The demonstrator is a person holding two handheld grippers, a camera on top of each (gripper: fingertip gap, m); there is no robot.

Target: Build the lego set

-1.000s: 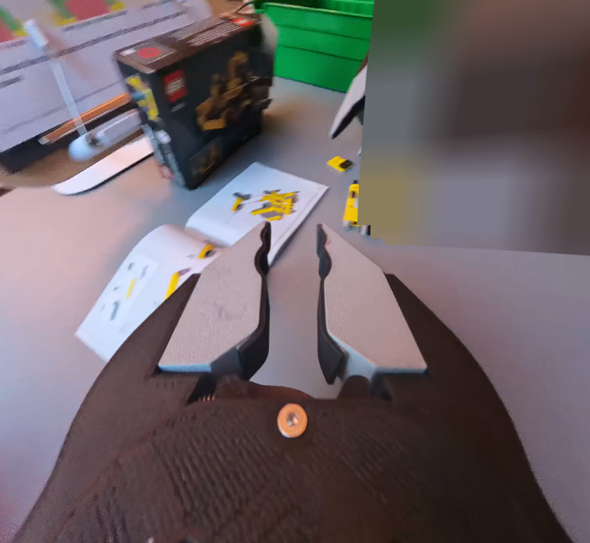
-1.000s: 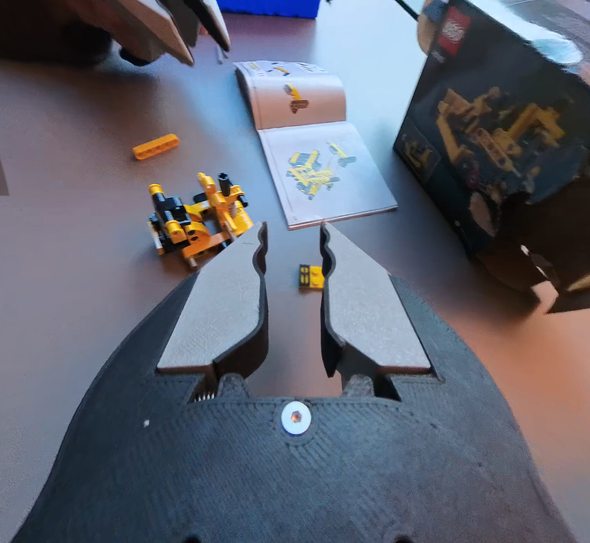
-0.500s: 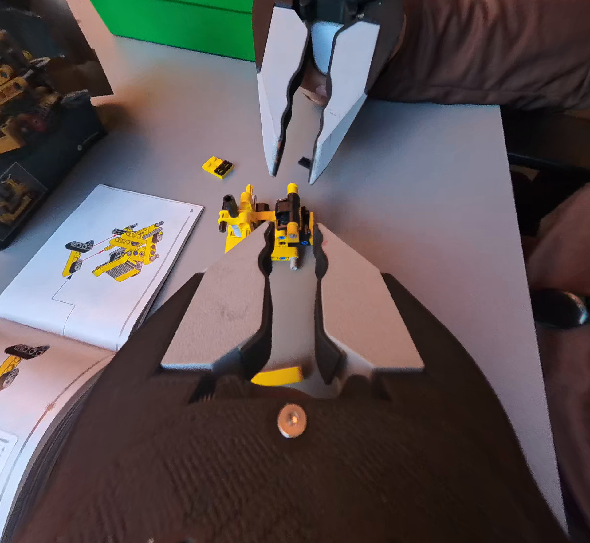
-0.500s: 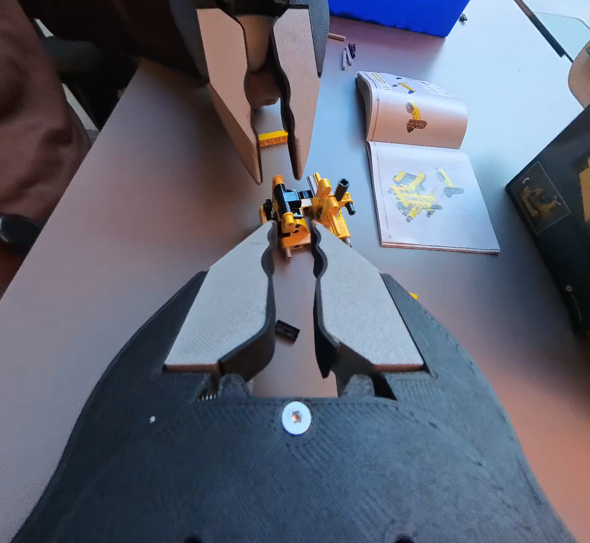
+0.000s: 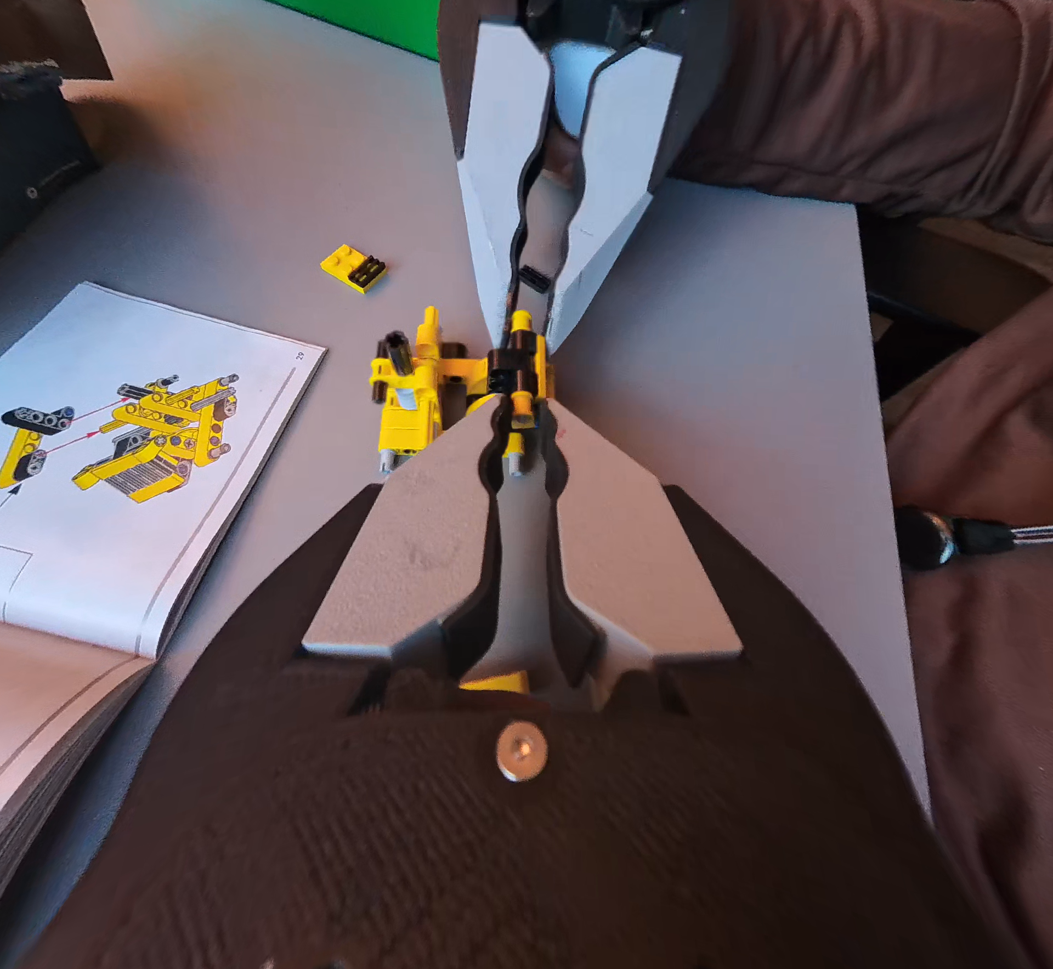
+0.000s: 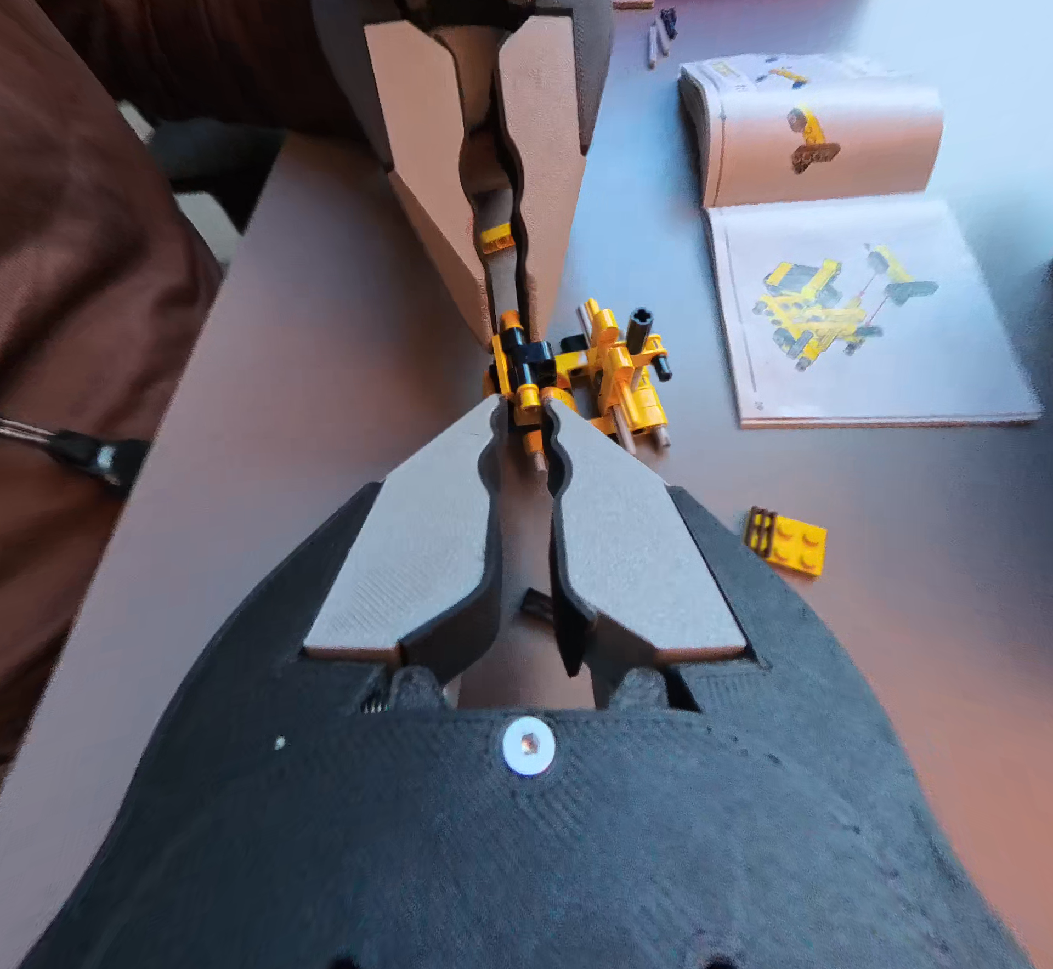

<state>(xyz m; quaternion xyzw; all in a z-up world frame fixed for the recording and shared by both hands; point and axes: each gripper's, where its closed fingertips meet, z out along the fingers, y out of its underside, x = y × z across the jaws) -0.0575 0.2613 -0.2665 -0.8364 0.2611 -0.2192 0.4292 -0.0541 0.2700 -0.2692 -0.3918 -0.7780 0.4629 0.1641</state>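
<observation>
I bring both grippers onto the half-built yellow-and-black model at the table's centre. My left gripper pinches its near end from 6 o'clock; my right gripper clamps the opposite end, at 12 o'clock in the left view, likely steadying it from both sides. The open instruction booklet lies at 9 o'clock, a loose yellow plate at 11.

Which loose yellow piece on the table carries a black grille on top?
The flat yellow plate lying between the model and the instruction booklet. The other loose yellow piece, behind the left gripper, shows none.
</observation>
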